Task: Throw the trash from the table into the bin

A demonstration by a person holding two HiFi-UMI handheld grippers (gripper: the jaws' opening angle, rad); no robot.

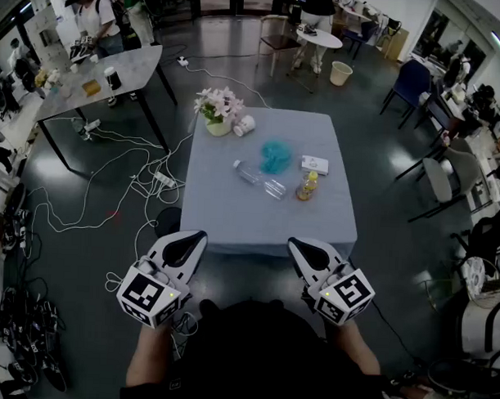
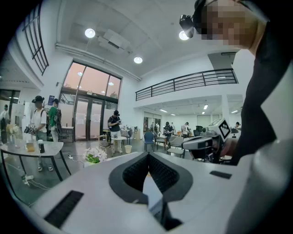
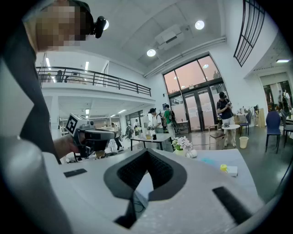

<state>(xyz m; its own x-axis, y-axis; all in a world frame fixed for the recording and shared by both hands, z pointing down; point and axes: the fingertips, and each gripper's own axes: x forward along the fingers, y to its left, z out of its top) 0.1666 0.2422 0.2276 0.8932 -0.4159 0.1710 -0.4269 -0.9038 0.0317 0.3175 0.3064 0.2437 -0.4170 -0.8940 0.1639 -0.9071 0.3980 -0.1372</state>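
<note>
A table (image 1: 233, 223) under a grey-blue cloth carries the trash: a clear plastic bottle (image 1: 259, 179) on its side, a crumpled teal wad (image 1: 275, 155), a white box (image 1: 314, 164), a small yellow bottle (image 1: 308, 186) and a tipped white cup (image 1: 245, 125). A cream bin (image 1: 341, 73) stands far behind the table. My left gripper (image 1: 193, 238) and right gripper (image 1: 299, 246) hover side by side off the table's near edge. Both are shut and hold nothing. The right gripper view shows the yellow bottle (image 3: 223, 167) and white box (image 3: 232, 171) ahead.
A pot of pale flowers (image 1: 220, 108) stands at the table's far left corner. White cables and a power strip (image 1: 162, 180) sprawl over the floor on the left. A second table (image 1: 115, 79) with people, chairs (image 1: 437, 178) and a round white table (image 1: 319, 37) ring the room.
</note>
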